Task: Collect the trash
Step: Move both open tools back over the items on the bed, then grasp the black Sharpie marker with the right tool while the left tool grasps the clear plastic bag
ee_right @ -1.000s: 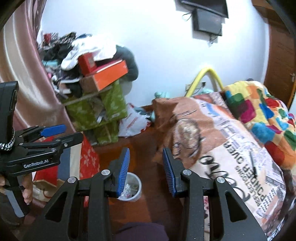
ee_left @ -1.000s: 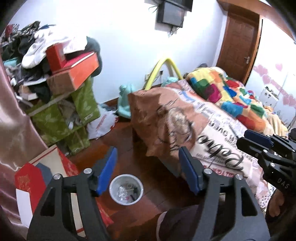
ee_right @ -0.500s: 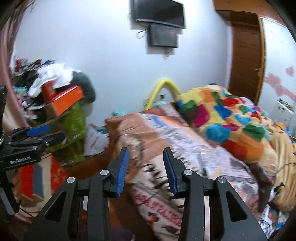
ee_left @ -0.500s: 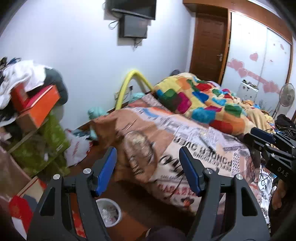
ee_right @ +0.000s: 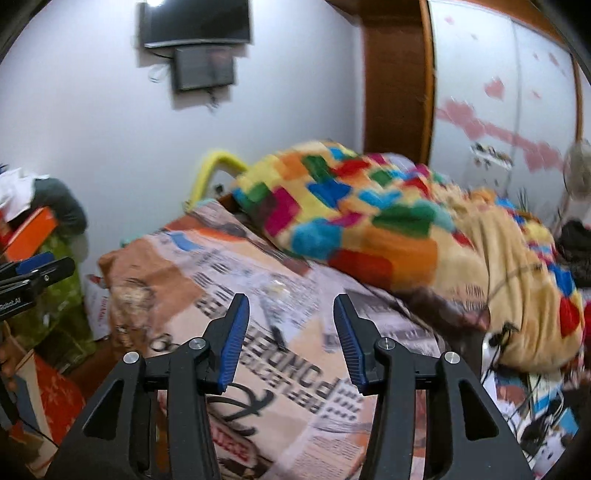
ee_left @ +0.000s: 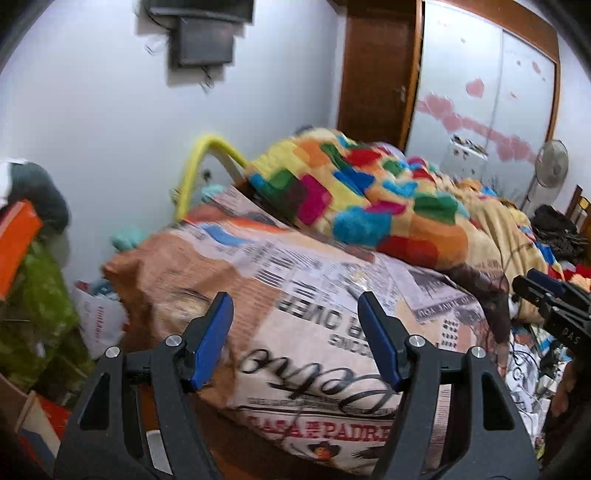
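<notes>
**A:** What are your two tools doing?

**B:** My left tool (ee_left: 295, 328) hangs in the air with its blue-padded fingers (ee_left: 212, 338) spread wide and nothing between them. My right tool (ee_right: 290, 328) is the same: fingers apart, a little less wide, gripping nothing. Both point at the bed (ee_left: 332, 295). Each one also shows at the edge of the other's view, the right at the far right of the left wrist view, the left at the far left of the right wrist view.

**A:** What lies on the bed?

**B:** A newsprint-patterned bedcover (ee_right: 295, 314) with big lettering, draped over the near end. Behind it is a bunched patchwork blanket (ee_right: 351, 206) in bright colour blocks. A thin dark pen-like thing (ee_right: 275, 334) lies on the bedcover between my right fingers in the picture, though it is too blurred to name for sure.

**A:** And the trash you are collecting?

**B:** There is a small clear scrap (ee_left: 356, 278), perhaps a wrapper, on the bedcover beyond my left tool, just in front of the blanket. It is blurred, so I cannot tell what it is. A white plastic bag (ee_left: 98, 325) with red print sits on the floor by the bed's left corner, next to a green-patterned pile (ee_left: 40, 295).

**A:** Anything else around?

**B:** A dark screen (ee_right: 195, 22) is mounted on the white wall above a smaller box. A wooden door (ee_right: 397, 74) and a white wardrobe (ee_right: 498, 92) with pink heart stickers stand beyond the bed, and a yellow curved tube (ee_left: 201, 166) rises at the bed's head.
</notes>
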